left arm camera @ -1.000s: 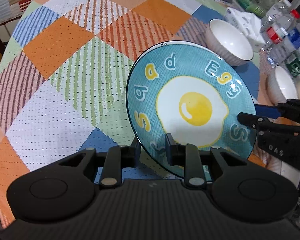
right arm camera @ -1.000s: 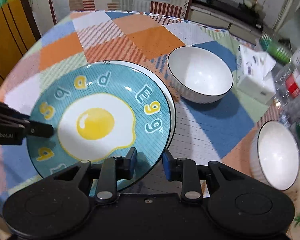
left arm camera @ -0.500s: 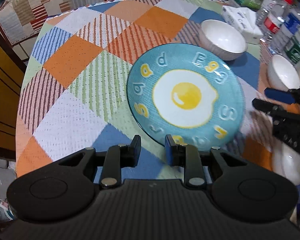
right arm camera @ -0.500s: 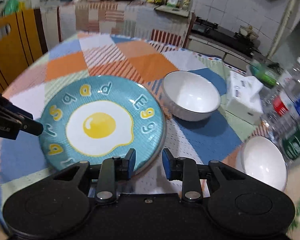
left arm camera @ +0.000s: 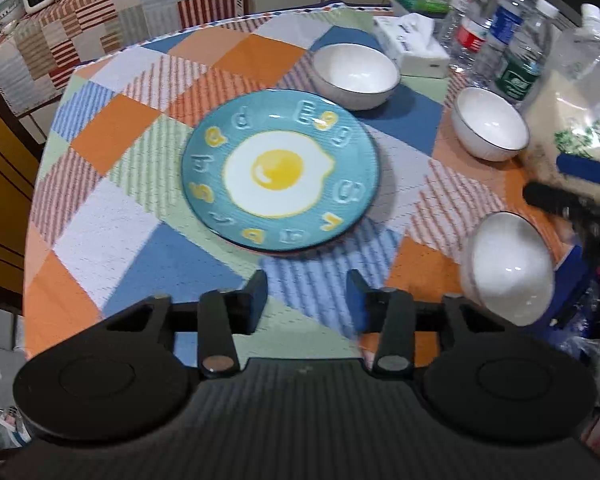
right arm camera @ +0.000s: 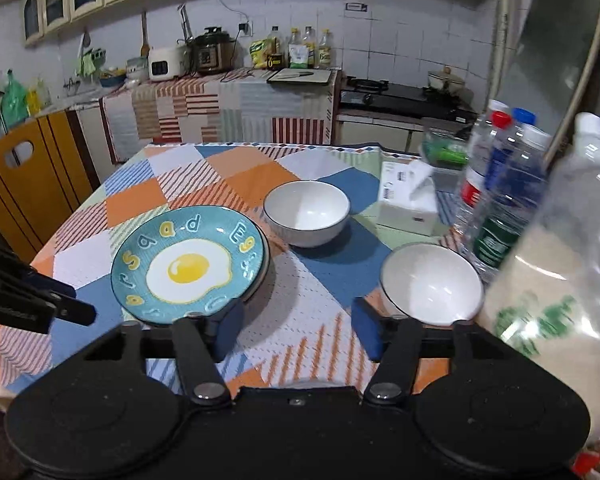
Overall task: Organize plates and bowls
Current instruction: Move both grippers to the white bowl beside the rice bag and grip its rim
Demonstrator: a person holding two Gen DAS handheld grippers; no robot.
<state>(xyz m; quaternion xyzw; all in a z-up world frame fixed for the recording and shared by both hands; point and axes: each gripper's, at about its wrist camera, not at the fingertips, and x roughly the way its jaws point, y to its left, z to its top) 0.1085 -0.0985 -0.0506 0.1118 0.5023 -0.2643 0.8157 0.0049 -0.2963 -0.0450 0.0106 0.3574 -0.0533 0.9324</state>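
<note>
The left gripper (left arm camera: pixel 307 300) hovers above the tablecloth (left arm camera: pixel 112 140) with its jaws spread wide and empty, just short of the egg plate (left arm camera: pixel 280 170). The plate lies flat mid-table, with another plate's rim showing under it. The right gripper (right arm camera: pixel 296 330) hovers level, jaws parted, holding nothing, between the plate (right arm camera: pixel 188 264) and the near bowl (right arm camera: pixel 431 284).

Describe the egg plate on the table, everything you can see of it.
The egg plate is round and glossy, apparently ceramic: a teal face with a fried egg printed at the centre and raised yellow and pale-blue letters round the rim. It lies flat and face up on the checked tablecloth, seemingly atop another plate whose dark edge peeks out below. Neither gripper touches it, and the nearest white bowl stands apart.
</note>
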